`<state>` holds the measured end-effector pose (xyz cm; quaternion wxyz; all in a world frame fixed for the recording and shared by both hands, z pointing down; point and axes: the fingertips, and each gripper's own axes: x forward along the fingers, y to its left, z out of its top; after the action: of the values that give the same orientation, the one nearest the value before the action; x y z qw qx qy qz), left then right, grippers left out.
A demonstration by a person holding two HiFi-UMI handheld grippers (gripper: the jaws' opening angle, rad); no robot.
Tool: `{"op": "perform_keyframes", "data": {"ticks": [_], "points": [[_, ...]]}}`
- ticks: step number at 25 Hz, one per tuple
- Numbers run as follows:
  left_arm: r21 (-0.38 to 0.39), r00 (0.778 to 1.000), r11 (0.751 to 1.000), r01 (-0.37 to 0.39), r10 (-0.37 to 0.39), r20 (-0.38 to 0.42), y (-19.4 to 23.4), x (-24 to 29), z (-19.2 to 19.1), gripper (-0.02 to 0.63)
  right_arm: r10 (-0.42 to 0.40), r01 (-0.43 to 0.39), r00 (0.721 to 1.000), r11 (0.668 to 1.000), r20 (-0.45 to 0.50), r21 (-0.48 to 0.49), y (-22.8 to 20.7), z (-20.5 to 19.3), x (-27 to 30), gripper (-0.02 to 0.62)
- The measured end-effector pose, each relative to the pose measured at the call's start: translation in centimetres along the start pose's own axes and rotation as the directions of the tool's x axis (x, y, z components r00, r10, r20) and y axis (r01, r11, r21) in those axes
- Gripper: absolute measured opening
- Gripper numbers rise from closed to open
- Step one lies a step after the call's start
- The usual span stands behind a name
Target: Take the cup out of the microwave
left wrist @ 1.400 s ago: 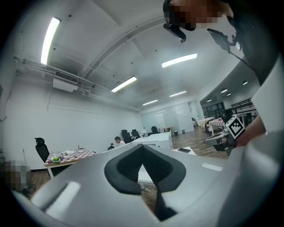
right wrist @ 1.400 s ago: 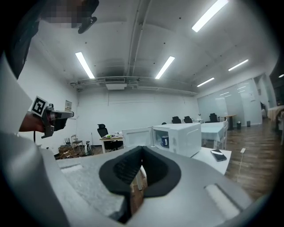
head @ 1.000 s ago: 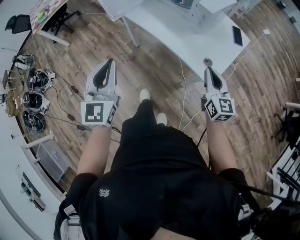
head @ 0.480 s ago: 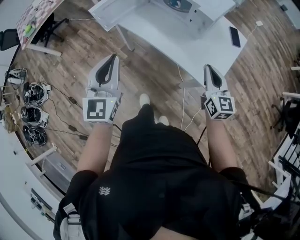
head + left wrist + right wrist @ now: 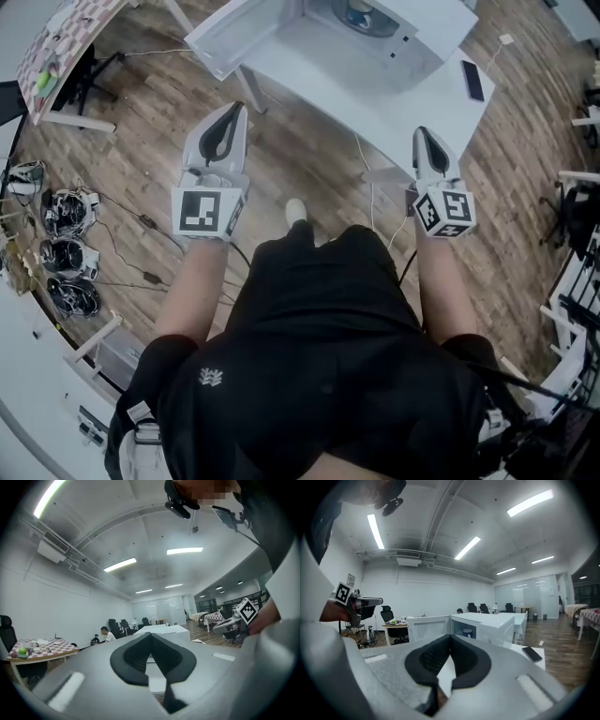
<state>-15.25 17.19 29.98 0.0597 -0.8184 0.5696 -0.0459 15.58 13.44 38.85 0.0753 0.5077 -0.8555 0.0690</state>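
A white microwave (image 5: 394, 33) stands on a white table (image 5: 375, 98) ahead of me, its door (image 5: 239, 37) swung open to the left. Inside it a dark cup (image 5: 361, 9) shows, also seen in the right gripper view as the cup (image 5: 467, 632) in the open cavity. My left gripper (image 5: 236, 108) is held over the wooden floor short of the door, jaws shut and empty. My right gripper (image 5: 421, 131) reaches the table's near edge, also shut with nothing in it. Both are well apart from the cup.
A dark phone (image 5: 472, 81) lies on the table to the right of the microwave. White cables (image 5: 370, 202) hang from the table to the floor. Helmet-like gear (image 5: 61, 253) lies on the floor at left; a checkered table (image 5: 61, 47) stands beyond.
The person has walked toward the table. The microwave and its open door have come further into view, and both grippers are nearer to them, still shut.
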Motion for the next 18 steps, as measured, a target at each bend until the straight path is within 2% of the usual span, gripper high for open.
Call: {"op": "perform_keyframes", "data": {"ticks": [5, 10, 18], "points": [[-0.034, 1.0, 0.999, 0.02, -0.019, 0.013, 1.3, 1.6, -0.9, 0.006, -0.028, 0.028, 1.0, 1.0, 0.006, -0.005, 0.3, 0.4, 0.9, 0.002], [-0.03, 0.999, 0.999, 0.043, -0.042, 0.028, 1.7, 3.6, -0.2, 0.006, -0.056, 0.056, 0.998, 0.998, 0.015, 0.033, -0.8, 0.4, 1.9, 0.002], [0.004, 0.999, 0.999, 0.041, -0.041, 0.027, 3.5, 7.5, 0.2, 0.006, -0.022, 0.019, 0.999, 0.998, 0.038, 0.065, -1.0, 0.2, 7.0, 0.002]]}}
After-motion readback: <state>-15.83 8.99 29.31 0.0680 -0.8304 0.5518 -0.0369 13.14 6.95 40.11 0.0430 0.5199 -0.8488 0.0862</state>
